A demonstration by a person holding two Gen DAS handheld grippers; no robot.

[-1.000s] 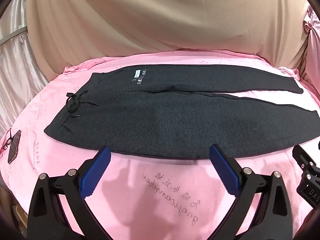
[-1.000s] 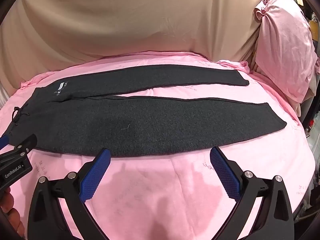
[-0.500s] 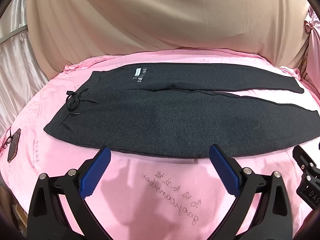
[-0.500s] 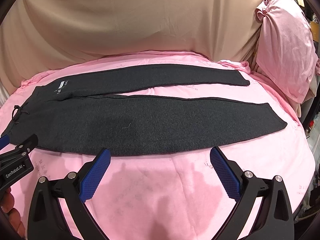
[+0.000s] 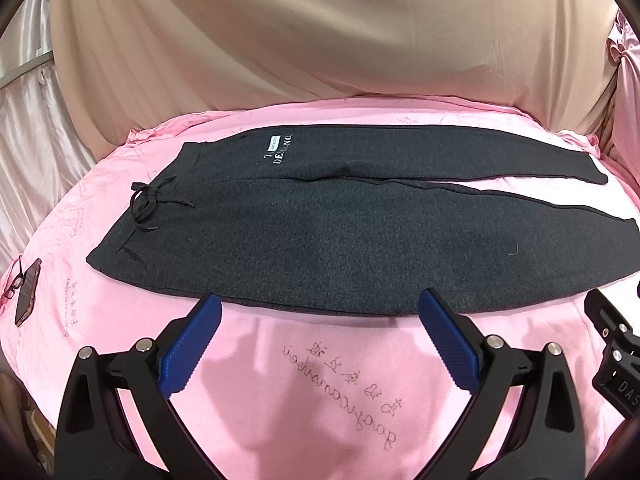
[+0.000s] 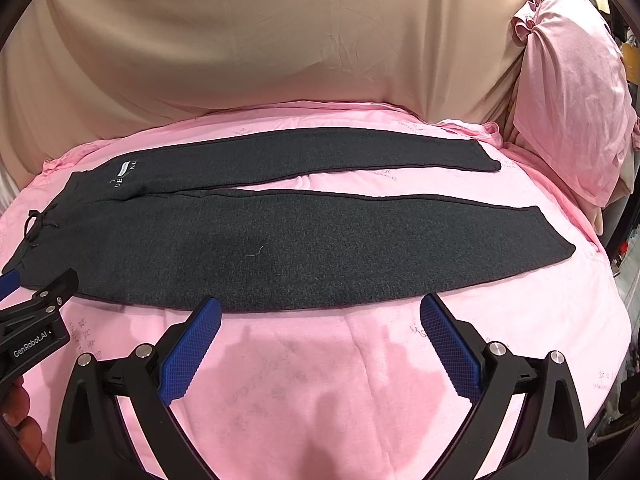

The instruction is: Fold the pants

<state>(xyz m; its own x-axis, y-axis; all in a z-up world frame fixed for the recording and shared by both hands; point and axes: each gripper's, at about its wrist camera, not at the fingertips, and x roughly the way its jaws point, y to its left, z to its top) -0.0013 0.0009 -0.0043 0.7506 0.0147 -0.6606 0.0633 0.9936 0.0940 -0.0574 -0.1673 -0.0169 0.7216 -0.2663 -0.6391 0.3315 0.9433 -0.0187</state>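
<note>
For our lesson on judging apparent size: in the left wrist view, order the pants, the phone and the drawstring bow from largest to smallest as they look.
1. pants, by far the largest.
2 and 3. drawstring bow and phone look about alike; fisheye stretching near the edge makes ranking them unsure.

White lettering reading "DES NO", partly covered by a small tag, marks the dark grey knit pants (image 5: 320, 220) near the waistband. The left hand-held gripper (image 6: 36, 340) carries a "GenRobot.AI" label, while handwriting on the pink bedsheet (image 5: 340, 380) is illegible.
</note>
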